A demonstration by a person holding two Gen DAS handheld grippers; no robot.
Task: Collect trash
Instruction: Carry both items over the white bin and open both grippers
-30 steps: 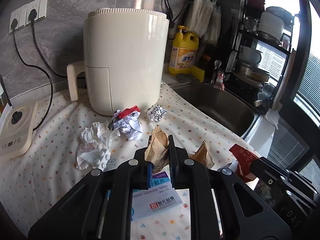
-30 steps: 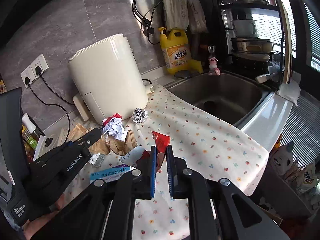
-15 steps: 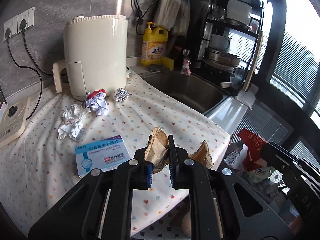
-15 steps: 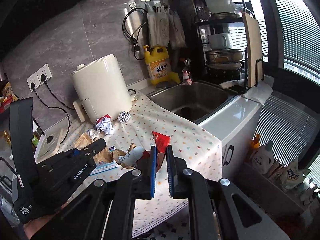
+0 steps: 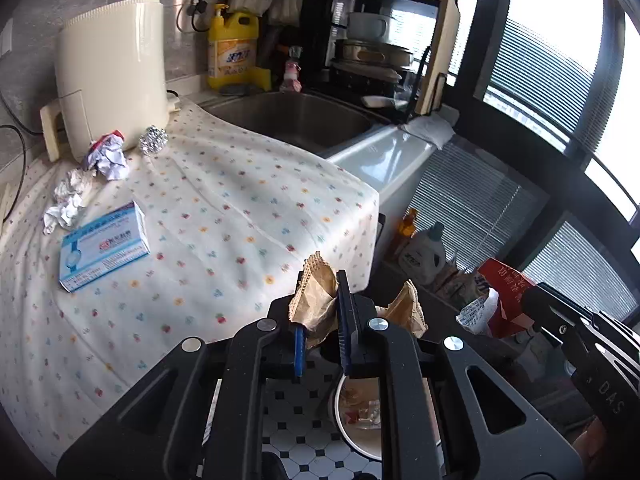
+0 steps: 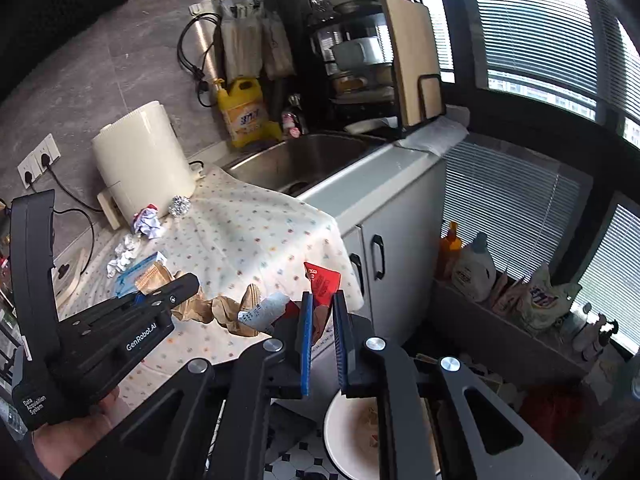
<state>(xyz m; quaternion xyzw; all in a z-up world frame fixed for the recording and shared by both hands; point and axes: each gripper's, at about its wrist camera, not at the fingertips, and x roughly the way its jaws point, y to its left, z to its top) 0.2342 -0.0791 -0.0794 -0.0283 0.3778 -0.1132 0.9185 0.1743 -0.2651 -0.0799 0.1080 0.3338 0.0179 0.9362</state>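
Observation:
My left gripper (image 5: 320, 282) is shut on a crumpled brown paper bag (image 5: 314, 304), held past the counter's edge. My right gripper (image 6: 323, 296) is shut on a red wrapper (image 6: 322, 278) with a white scrap beside it. Both hang above a white bin (image 5: 348, 436) on the tiled floor, with scraps inside. On the flowered cloth (image 5: 240, 216) lie a blue-and-white medicine box (image 5: 102, 246), a white paper wad (image 5: 66, 204), a crumpled paper with red (image 5: 106, 154) and a foil ball (image 5: 153, 140).
A cream air fryer (image 5: 112, 72) stands at the back of the counter, beside a steel sink (image 5: 292, 120) and a yellow detergent bottle (image 5: 232, 52). A dish rack (image 6: 360, 52) is behind the sink. Bottles and bags (image 6: 472, 268) line the floor under the window.
Both grippers have drawn back from the counter and swung right with their trash. They now hang past the cloth's edge, and the white bin on the floor has come into view.

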